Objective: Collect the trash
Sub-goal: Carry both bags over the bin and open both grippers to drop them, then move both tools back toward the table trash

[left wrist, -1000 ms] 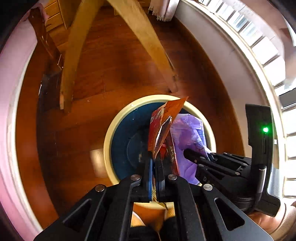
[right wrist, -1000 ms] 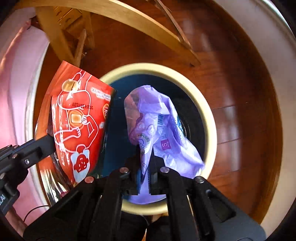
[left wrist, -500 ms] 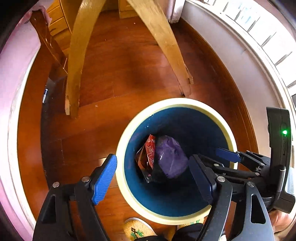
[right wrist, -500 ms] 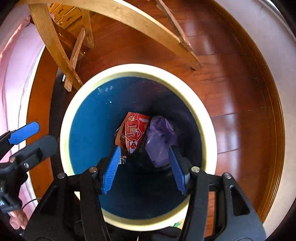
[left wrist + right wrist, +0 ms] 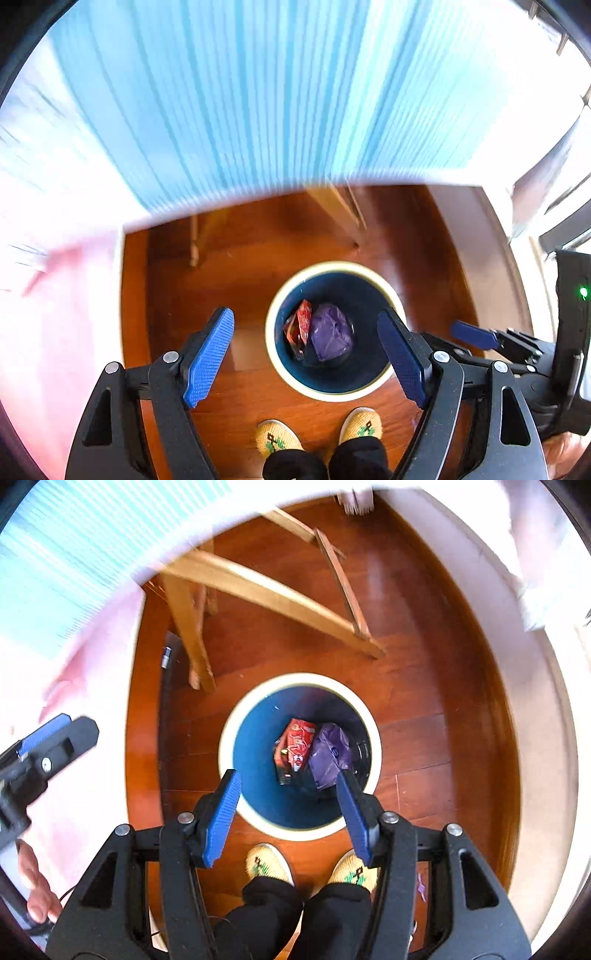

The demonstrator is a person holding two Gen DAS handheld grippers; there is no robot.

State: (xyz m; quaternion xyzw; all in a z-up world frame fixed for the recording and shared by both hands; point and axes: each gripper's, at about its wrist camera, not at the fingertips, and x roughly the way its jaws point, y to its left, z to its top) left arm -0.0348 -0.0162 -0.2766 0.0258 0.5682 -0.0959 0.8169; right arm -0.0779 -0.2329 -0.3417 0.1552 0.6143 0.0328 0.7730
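Trash lies at the bottom of the blue bin [image 5: 258, 746], which stands upright on the wooden floor [image 5: 424, 686] with its cream rim facing the cameras. I read two items there: a red snack wrapper [image 5: 297, 744] and a crumpled purple bag [image 5: 330, 755], touching side by side. In the right wrist view the wrapper's long axis runs up and down the frame, tilted slightly, with its lower end resting on the bin floor. The bag shows no clear long axis.

The bin floor beneath both items is dark and I cannot make out detail there. In the left wrist view, a motion-blurred blue and white surface [image 5: 258, 92] fills the upper half. The wooden chair legs [image 5: 266, 590] are cut off by that same blur.

I hold the left gripper [image 5: 308, 358] above the floor, pointing down, jaws spread wide and carrying nothing. The right gripper [image 5: 290, 808] hangs directly above the bin, also pointing down, released and carrying nothing. My yellow slippers [image 5: 269, 864] stand just behind the bin.
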